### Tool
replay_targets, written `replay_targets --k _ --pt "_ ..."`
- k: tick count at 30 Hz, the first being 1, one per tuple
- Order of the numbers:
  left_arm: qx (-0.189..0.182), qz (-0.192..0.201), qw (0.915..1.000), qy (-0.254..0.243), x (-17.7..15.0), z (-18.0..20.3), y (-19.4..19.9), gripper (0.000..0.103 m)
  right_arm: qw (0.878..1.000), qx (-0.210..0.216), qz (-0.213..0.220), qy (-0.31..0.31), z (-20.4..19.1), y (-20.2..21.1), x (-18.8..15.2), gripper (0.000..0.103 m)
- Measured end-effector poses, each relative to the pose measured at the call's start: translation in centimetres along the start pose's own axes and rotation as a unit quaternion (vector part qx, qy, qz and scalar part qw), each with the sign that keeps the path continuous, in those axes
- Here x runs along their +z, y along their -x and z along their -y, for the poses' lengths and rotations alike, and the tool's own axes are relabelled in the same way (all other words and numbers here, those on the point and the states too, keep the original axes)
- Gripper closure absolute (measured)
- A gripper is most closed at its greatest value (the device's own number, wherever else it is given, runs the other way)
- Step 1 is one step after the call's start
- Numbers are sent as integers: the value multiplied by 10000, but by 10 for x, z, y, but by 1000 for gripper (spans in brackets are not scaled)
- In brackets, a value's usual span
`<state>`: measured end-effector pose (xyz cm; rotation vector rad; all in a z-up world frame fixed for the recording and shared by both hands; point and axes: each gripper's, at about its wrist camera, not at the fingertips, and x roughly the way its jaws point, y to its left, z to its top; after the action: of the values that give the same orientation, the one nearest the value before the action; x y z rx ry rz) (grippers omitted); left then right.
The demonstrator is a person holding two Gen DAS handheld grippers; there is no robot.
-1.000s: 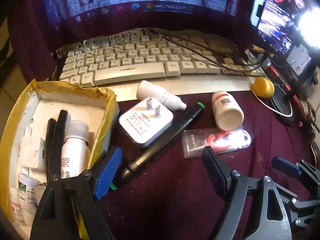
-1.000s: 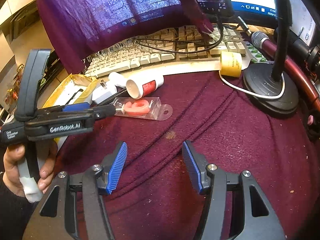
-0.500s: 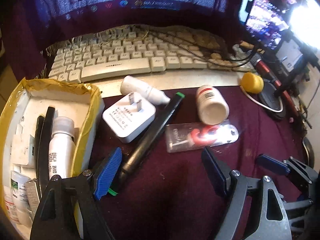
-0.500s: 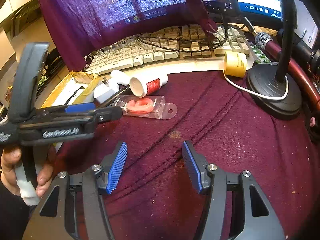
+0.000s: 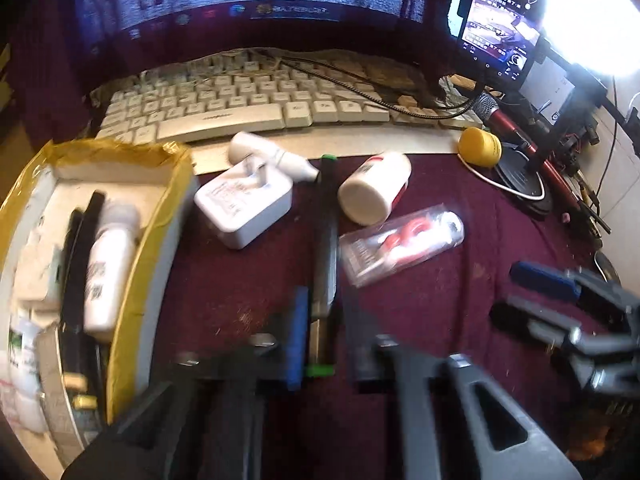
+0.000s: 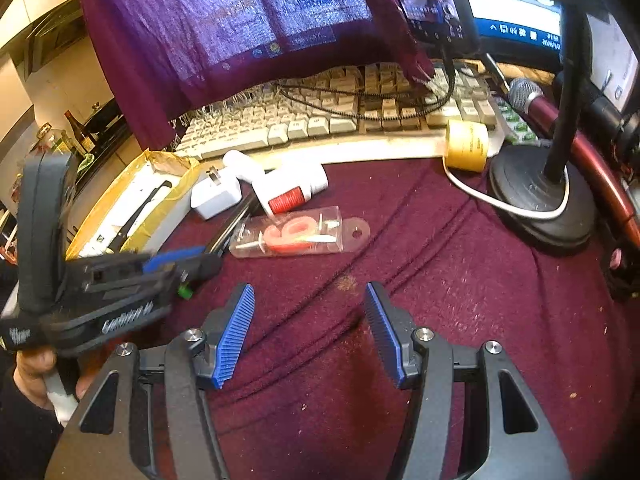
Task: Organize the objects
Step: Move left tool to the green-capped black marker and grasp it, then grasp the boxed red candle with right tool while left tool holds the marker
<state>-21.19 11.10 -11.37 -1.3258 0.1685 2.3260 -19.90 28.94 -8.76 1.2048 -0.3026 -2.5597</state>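
A box [image 5: 160, 240] with yellow-taped walls is seen at the table's left edge, with a white bottle [image 5: 108, 264], black sticks and small packets lying inside. Just right of the box, a white charger [image 5: 244, 204] is lying on the maroon cloth [image 5: 440, 300] with its prongs pointing toward the keyboard [image 5: 240, 108]. A white dropper bottle [image 5: 276, 156] is lying behind the charger, touching it. The black pen [image 5: 326, 240] with green ends is found right of the charger, running from the keyboard edge toward the near edge. The left gripper [image 5: 322, 332] has just been closing, and its fingers [image 5: 298, 336] are now clenched on the near end of the pen; that part of the view is motion-blurred. A white pill bottle [image 5: 374, 188] with a red label is lying on its side right of the pen. A clear packet [image 5: 400, 240] with red and white parts is lying just nearer than it, beside the pen. A yellow cap [image 5: 480, 146] is placed near the keyboard's right end, beside a black mic stand base [image 5: 520, 184]. The right gripper [image 6: 308, 332] is held over bare cloth near the front edge, its fingers [image 6: 234, 332] released and spread wide with nothing between them. A hand [image 6: 32, 372] is seen on the left gripper's handle in the right wrist view.
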Motion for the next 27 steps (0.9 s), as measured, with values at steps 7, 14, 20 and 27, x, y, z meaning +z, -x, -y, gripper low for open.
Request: replay_targets --k 7,14,20,27 --pt "215 -239 9995 64 -31 -2 21 91 9993 47 -27 381 -24 -15 22 47" --pt "-90 -67 9990 437 -44 -11 31 90 9958 -267 -268 838 -37 -57 56 47" --pt "-385 49 9960 803 -29 -26 24 70 9862 262 -984 1303 -40 -73 41 42" --pt "-6 53 9984 566 -37 -15 24 91 9734 694 -1173 1844 -52 -53 11 42"
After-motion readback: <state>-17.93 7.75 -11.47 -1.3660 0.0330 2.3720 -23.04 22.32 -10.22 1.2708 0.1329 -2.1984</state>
